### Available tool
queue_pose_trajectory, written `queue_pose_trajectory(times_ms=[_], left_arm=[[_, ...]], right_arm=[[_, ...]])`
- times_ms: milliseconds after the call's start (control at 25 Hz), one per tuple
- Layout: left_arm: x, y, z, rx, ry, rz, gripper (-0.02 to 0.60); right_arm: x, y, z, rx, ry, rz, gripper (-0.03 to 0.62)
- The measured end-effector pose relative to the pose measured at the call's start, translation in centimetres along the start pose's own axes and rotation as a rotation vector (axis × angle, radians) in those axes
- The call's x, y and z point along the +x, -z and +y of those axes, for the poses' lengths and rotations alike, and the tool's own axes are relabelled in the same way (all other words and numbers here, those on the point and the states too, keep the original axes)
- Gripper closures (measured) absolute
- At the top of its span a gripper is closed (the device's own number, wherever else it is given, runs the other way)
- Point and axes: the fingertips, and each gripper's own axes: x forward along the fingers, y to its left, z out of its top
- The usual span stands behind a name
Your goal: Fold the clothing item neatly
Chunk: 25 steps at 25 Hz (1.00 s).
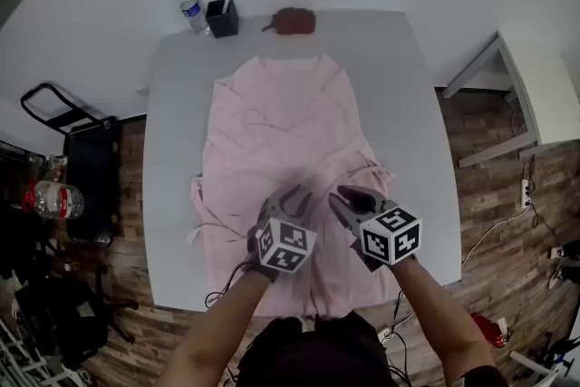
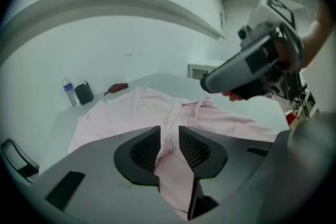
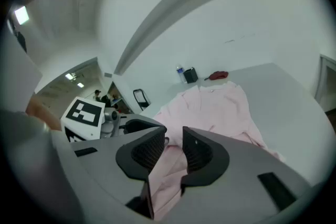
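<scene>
Nearest, the left tongs (image 1: 288, 195) and right tongs (image 1: 349, 195) sit side by side over the near middle of the garment (image 1: 272, 118), both tilted downward. Each pair is clamped on a raised fold of the pink cloth: in each gripper view the fabric runs up between the ribbed pads (image 2: 194, 147) and hangs below them. The marker cubes (image 1: 390, 236) and the person's forearms (image 1: 227, 322) cover the cloth just behind the tongs in the head view. In the left gripper view the right tongs fill the upper right and block part of the room beyond.

Ahead of the tongs the garment lies spread on the grey table (image 1: 403, 95), collar toward the far edge. One sleeve bunches just left of the left tongs and the other just right of the right tongs. Its near hem reaches the table edge by the person.

Beyond the collar, along the far edge, stand three items. A water bottle (image 1: 191, 14) and a black cup (image 1: 222, 17) are far left of the tongs, close together. A brown pouch (image 1: 293, 20) lies straight ahead. All three are apart from the cloth.

Off the table, a black cart (image 1: 72, 131) and a large bottle (image 1: 59, 199) stand on the wood floor (image 1: 494, 213) to the left. A white shelf (image 1: 535, 95) stands to the right.
</scene>
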Motion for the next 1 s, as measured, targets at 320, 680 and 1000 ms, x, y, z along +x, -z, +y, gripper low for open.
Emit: queue_pose_trajectory(times_ms=[320,680,1000], left_arm=[[6.9,2.6,1.0,0.326,-0.007,0.159,0.426],[6.9,2.1,3.1,0.361,-0.038,0.109,0.555],[2.8,-1.4,0.5,0.480,-0.041,-0.022,0.554]], right_arm=[[12.5,-1.1,-9.8,-0.249,0.045,0.305,0.477],[16.4,0.7,-11.3,-0.386,0.088,0.482,0.562],[9.8,-2.4,-9.5,-0.223,0.055,0.347,0.566]])
